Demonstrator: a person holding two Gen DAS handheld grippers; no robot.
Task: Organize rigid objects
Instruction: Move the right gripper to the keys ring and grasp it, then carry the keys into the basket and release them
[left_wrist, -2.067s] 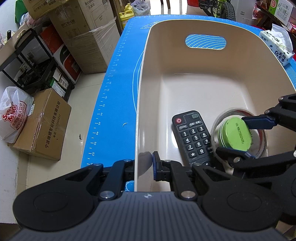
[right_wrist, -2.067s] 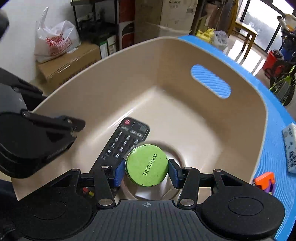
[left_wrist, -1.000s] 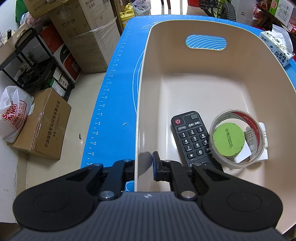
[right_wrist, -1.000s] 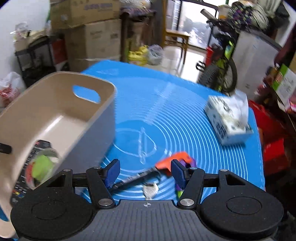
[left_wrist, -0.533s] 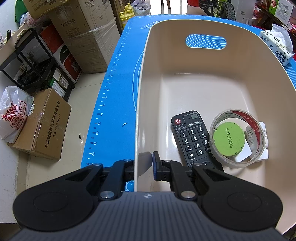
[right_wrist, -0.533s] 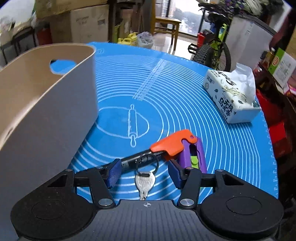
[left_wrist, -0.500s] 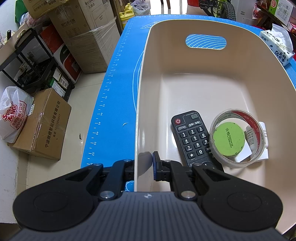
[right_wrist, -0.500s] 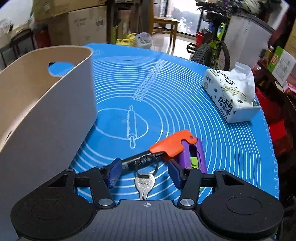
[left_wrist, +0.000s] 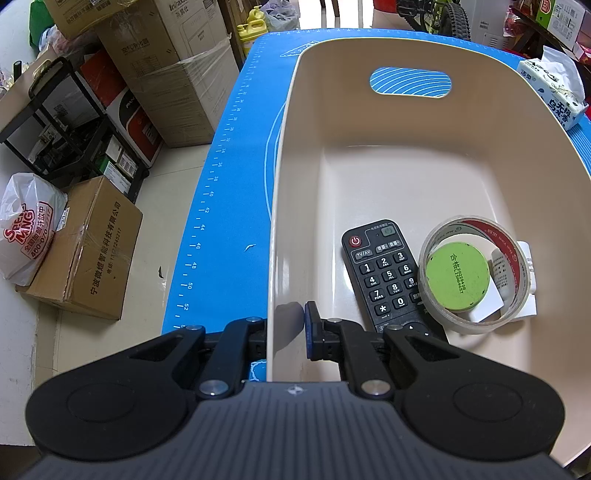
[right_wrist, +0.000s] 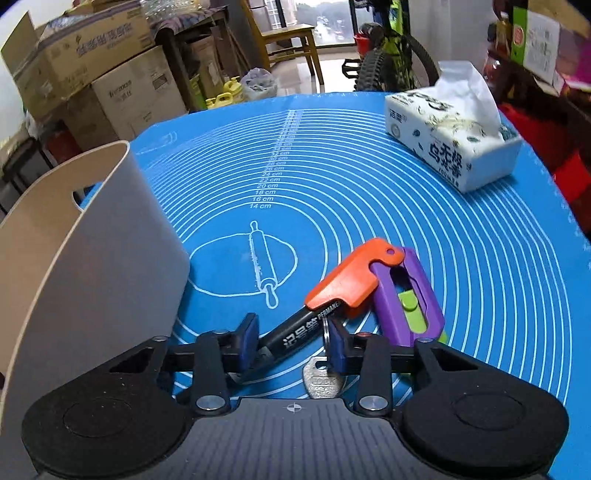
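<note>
A beige bin (left_wrist: 295, 155) stands on the blue mat; its outer wall shows in the right wrist view (right_wrist: 110, 258). My left gripper (left_wrist: 286, 332) is shut on the bin's near wall. In the bin lie a black remote (left_wrist: 380, 273), a tape roll (left_wrist: 513, 310) and a green tin (left_wrist: 457, 275) inside the roll. My right gripper (right_wrist: 291, 341) is open, low over the mat, its jaws on either side of a black marker (right_wrist: 295, 334). A key (right_wrist: 321, 380), an orange piece (right_wrist: 351, 277) and a purple-green toy (right_wrist: 410, 299) lie beside the marker.
A tissue pack (right_wrist: 450, 136) lies at the mat's far right; it also shows in the left wrist view (left_wrist: 554, 92). Cardboard boxes (left_wrist: 85, 247) and a black rack (left_wrist: 66, 122) stand on the floor left of the table. A bicycle (right_wrist: 391, 62) stands behind.
My right gripper let go of the green tin inside the tape roll, left the bin and moved down and forward to straddle the black marker. My left gripper has not moved.
</note>
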